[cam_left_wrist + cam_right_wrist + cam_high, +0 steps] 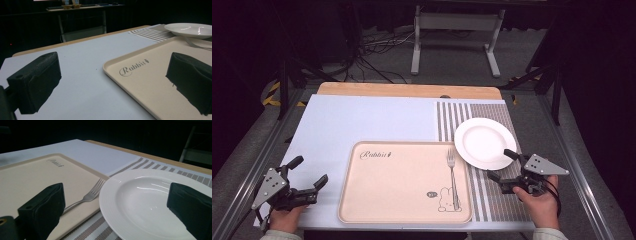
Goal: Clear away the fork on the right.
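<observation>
- Cream plastic tray (pixel 402 180), rectangular, rounded corners, printed "Rabbit" at its far left corner and a small rabbit figure near its right front corner; lies flat on the surface (pixel 362 120) and serves as the landmark for all entries below.
- Steel fork (pixel 452 175): lies on the tray along its right edge, tines toward the far side, handle toward the person.
- White ceramic plate (pixel 484 142): round, wide-rimmed, resting just off the tray's far right corner, on the striped placemat (pixel 492 200); in the right gripper view its rim comes close beside the fork's tines.
- Striped placemat: grey and white, to the right of the tray, its left strip tucked under the tray's right edge.
- Pale blue sheet (pixel 367 122): covers the surface to the left of and beyond the tray; a strip of bare wood shows at the far edge.
- Right gripper (pixel 503 164): held by a hand to the right of the tray, over the placemat at the plate's near rim; jaws wide apart, one on either side of the near rim, nothing gripped.
- Left gripper (pixel 309 172): held by a hand off the tray's left front corner, over the blue sheet; jaws wide apart, nothing between them.
</observation>
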A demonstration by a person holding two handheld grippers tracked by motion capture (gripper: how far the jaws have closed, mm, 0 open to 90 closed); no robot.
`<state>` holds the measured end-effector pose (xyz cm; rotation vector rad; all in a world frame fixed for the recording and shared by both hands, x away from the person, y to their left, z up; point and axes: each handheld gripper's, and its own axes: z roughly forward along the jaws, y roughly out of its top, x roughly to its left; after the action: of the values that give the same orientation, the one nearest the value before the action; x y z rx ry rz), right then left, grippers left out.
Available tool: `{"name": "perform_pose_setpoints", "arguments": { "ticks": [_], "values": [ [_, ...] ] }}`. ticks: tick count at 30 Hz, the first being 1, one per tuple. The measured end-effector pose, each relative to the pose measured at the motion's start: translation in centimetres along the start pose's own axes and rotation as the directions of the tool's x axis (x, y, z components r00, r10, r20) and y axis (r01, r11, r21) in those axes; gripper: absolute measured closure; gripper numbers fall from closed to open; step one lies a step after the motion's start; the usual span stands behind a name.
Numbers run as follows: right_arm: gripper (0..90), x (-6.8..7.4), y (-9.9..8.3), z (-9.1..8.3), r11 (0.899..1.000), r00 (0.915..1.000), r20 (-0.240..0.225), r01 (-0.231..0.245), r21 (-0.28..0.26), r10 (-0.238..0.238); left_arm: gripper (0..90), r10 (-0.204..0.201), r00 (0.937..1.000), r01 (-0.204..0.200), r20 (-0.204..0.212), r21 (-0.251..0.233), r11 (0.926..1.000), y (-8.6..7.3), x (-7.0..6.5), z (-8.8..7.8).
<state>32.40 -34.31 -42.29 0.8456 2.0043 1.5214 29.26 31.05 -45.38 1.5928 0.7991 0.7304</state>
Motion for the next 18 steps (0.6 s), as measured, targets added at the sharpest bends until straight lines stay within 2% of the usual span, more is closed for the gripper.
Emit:
{"name": "perform_pose_setpoints", "arguments": {
  "ticks": [10,18],
  "values": [
    [1.9,-0.7,-1.3,-0.7,1.000,0.9995,0.026,-0.017,0.001,0.017,0.3,0.001,1.0000,-0.001,0.002,0.000,1.0000,0.0,0.0,0.0],
    [0.9,-1.0,-2.4,-0.6,1.000,0.9990,0.040,-0.023,0.011,0.022,0.3,0.002,1.0000,-0.002,0.003,-0.003,1.0000,0.1,0.0,-0.1]
  ]
}}
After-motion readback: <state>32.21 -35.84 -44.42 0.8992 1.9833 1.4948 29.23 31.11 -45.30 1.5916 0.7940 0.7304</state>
